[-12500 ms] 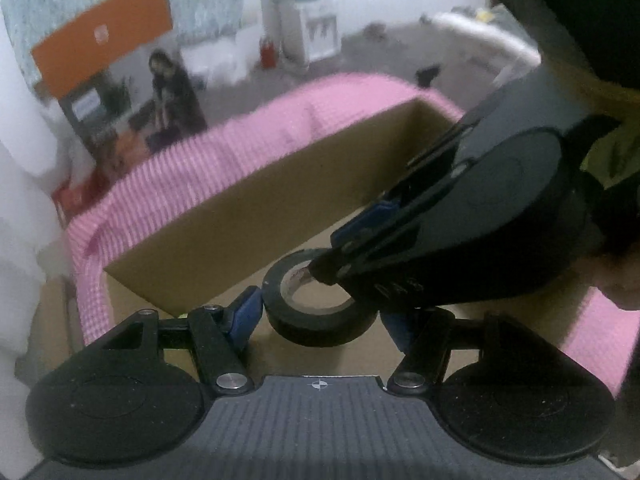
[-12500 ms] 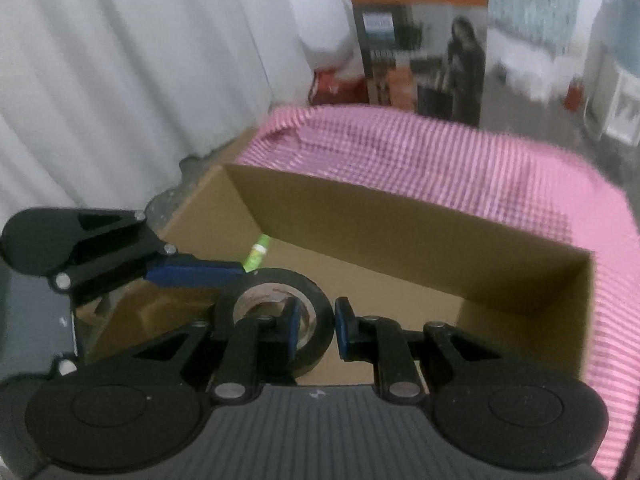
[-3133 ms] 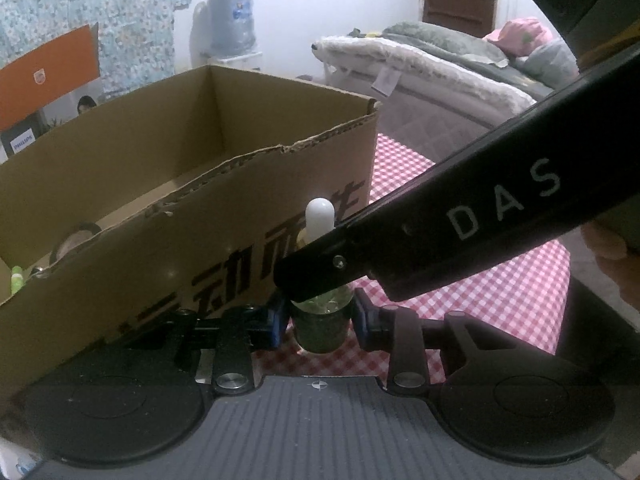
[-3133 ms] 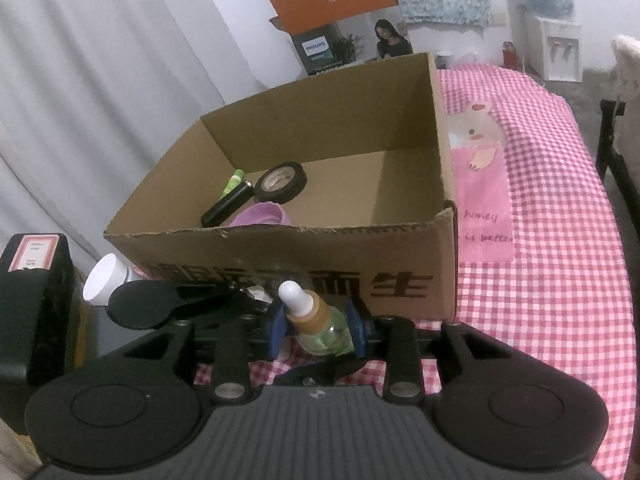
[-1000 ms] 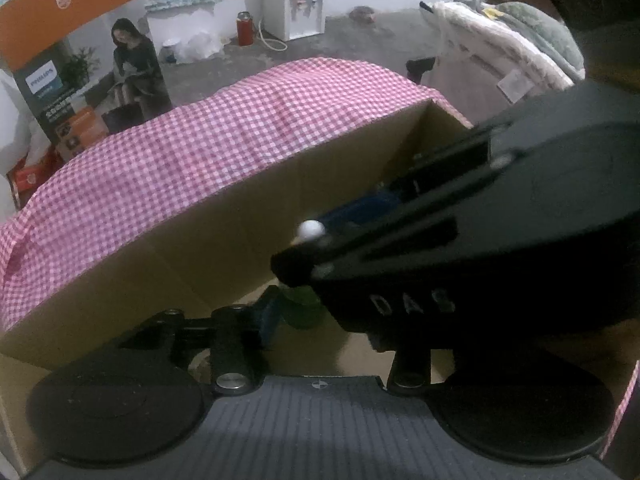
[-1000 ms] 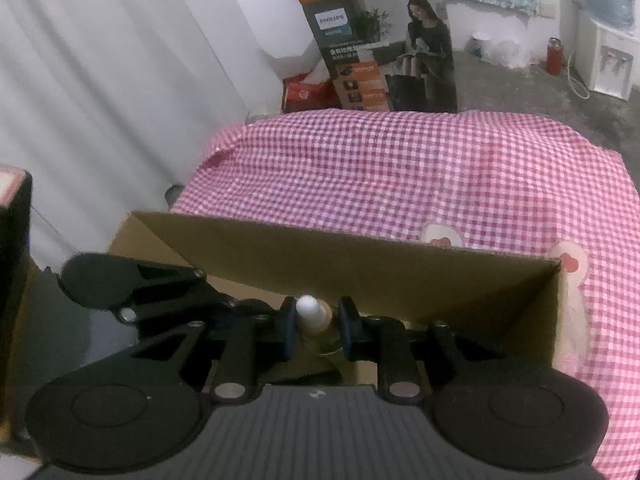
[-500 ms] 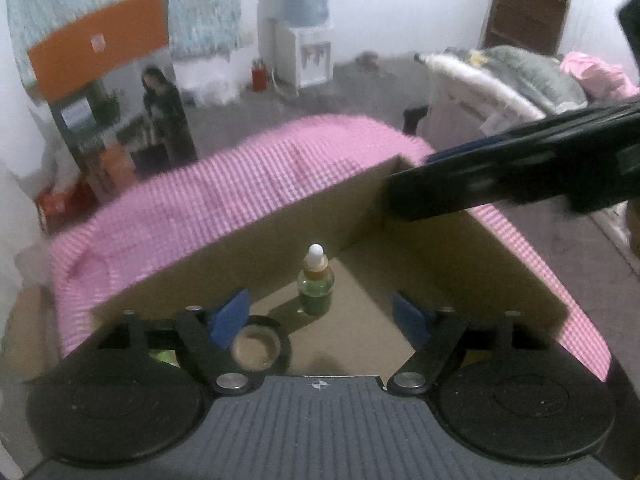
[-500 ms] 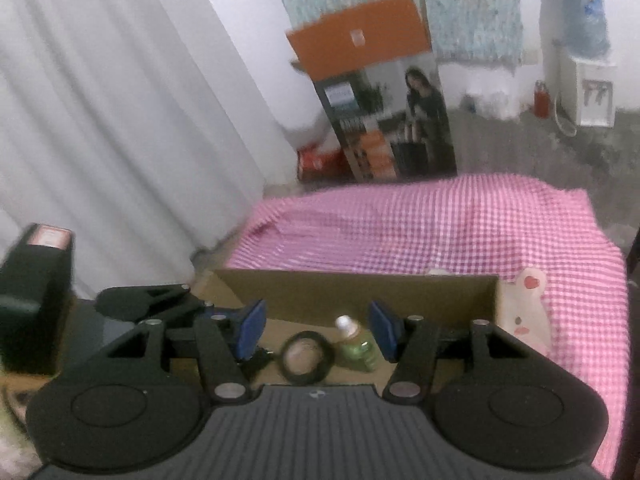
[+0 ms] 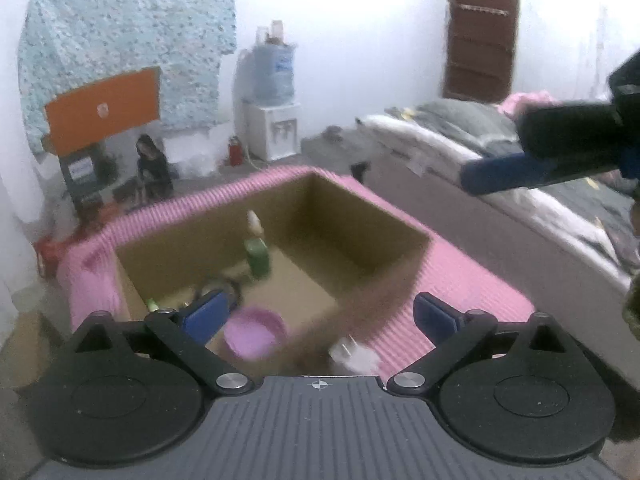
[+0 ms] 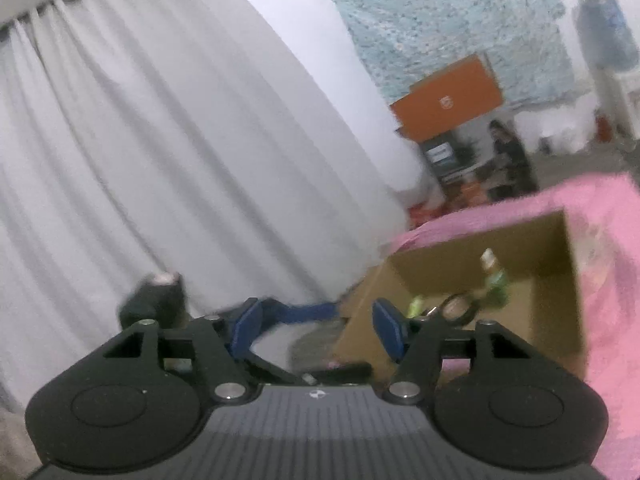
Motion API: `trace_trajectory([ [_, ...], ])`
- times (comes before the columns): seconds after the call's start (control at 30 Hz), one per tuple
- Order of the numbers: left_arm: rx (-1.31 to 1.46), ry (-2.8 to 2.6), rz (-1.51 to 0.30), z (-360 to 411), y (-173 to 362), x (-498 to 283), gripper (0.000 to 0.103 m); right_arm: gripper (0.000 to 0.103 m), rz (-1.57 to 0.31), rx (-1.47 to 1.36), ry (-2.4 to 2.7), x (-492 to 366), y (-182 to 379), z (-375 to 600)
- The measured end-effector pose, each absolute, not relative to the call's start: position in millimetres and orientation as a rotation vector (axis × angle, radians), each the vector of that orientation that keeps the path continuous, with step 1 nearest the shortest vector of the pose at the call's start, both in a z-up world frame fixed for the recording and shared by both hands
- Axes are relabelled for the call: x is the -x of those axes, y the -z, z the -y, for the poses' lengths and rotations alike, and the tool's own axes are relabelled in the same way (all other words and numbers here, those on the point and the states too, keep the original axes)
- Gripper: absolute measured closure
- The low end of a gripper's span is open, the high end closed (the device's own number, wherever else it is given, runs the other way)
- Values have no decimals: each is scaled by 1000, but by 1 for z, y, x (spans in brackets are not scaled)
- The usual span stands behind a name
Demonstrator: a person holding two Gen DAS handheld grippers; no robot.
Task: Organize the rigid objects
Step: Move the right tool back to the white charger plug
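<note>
Now both claws are empty and away from the box (image 9: 360, 220), which sits on the desk (image 9: 472, 280) under a pink checked cloth. The left claw (image 9: 316, 316) has its jaws opening, already very wide, with nothing between them; the right claw (image 10: 316, 326) is also opening, about half way, and holds nothing. The dropper bottle (image 9: 256, 252) stands upright inside the box, near the far wall, probably set there so that it does not roll or leak. In the box I count one bottle, one tape roll (image 10: 458, 306), one purple bowl (image 9: 254, 336) close to the near wall, and one small green thing (image 10: 416, 304) that I cannot name. They lie loose beside each other, not stacked, which suits hard things that only need to be gathered. One white plug-like thing (image 9: 354, 356) is outside the box, just beside its near corner on the cloth, blurred; I judge it is the next thing to collect.
</note>
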State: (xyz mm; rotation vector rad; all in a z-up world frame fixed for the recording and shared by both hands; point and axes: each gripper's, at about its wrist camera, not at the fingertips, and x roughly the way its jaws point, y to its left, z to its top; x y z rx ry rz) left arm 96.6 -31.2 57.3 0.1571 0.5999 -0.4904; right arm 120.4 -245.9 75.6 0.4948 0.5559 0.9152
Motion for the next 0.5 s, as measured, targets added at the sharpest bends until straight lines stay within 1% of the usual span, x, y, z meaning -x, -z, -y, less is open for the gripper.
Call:
trace_trajectory([
  [0.1, -122, 518, -617, 40, -31, -76, 3, 39, -605, -562, -897, -108, -39, 249],
  [0.2, -88, 554, -647, 53, -6, -72, 4, 39, -651, -539, -787, -106, 0, 245],
  [0.33, -147, 553, -650, 71, 16, -75, 4, 42, -785, -615, -691, -124, 49, 241],
  [0.5, -199, 567, -680, 91, 37, -85, 5, 45, -822, -627, -616, -146, 65, 248],
])
